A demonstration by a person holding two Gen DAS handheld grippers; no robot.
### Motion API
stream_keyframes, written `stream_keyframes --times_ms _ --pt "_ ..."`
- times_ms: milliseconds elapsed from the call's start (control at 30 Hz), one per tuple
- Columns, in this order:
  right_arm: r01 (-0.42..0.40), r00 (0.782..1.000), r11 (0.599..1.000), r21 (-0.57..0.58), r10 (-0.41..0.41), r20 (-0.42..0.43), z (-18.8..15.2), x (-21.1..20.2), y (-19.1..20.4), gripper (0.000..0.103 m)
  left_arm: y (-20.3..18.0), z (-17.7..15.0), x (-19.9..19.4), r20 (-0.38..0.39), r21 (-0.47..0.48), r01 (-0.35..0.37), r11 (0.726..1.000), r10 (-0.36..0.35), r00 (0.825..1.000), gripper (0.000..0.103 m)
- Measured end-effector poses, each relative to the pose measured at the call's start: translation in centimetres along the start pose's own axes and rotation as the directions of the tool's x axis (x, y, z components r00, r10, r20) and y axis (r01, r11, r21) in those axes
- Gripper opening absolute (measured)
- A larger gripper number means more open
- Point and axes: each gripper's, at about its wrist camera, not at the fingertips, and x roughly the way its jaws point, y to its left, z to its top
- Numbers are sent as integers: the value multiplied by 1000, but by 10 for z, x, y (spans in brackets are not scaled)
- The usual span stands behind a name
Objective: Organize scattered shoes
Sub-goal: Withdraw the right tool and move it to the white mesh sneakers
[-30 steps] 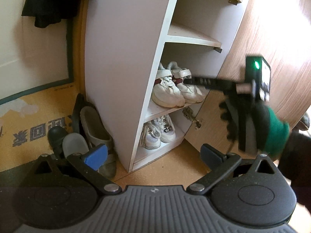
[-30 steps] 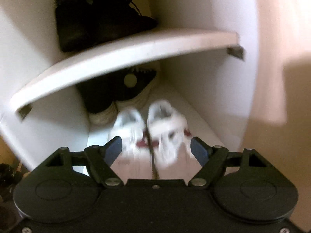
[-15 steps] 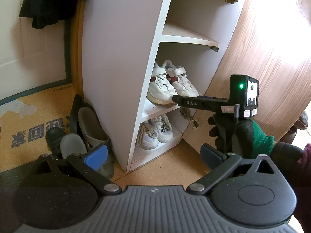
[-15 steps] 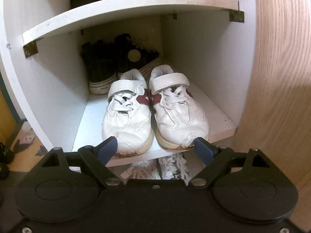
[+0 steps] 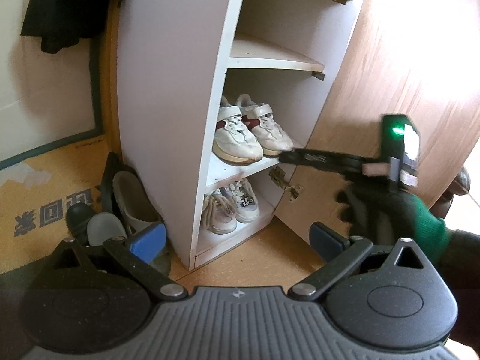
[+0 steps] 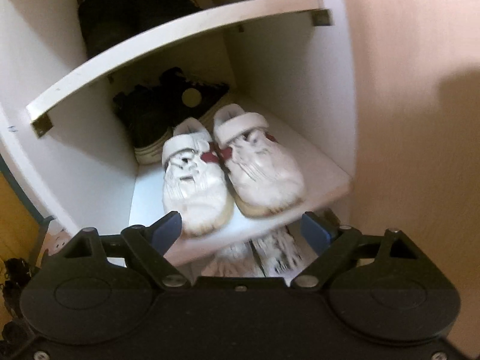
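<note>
Right tongs (image 6: 241, 229): spread wide, holding nothing, level with the front edge of a cabinet shelf (image 6: 327, 186).
Left tongs (image 5: 237, 237): spread wide, holding nothing, low over the floor (image 5: 258, 267).
White strap sneakers (image 6: 231, 168): pair with red side patches, side by side, toes toward the right tongs, just beyond their tips; up and ahead of the left tongs.
Black high-tops (image 6: 168, 114): same shelf, behind the white pair.
Laced white sneakers (image 5: 229, 207): bottom shelf, straight ahead of the left tongs, below the right tongs.
Grey slippers (image 5: 120, 207): on the floor outside the cabinet, by the left tongs' left finger.
Gloved hand (image 5: 387, 213): right of the left tongs, gripping the right tool.
Wooden door (image 5: 390, 69): swung open, to the right.
</note>
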Motion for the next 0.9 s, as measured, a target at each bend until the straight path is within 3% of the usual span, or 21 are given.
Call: stream_keyframes --times_ms 267,433,567,767,900 --pt "111 992 980 167 -98 -81 -77 -100 -34 87 -24 -15 4 -58 87 115 990 -110 992 102" --pt "205 976 919 338 -166 -140 -140 -148 -58 87 -41 -23 3 -99 143 191 971 -178 979 103" --pt "304 950 820 485 -221 -222 -198 -173 -74 87 -56 -27 3 -116 212 162 964 -140 983 102" --pt "409 912 618 672 -256 -320 -287 -188 -86 87 -79 -50 15 -185 330 197 923 -141 973 102" --pt "481 875 549 683 -253 -413 -331 -177 -94 87 -90 -64 18 -197 425 180 887 -104 975 102"
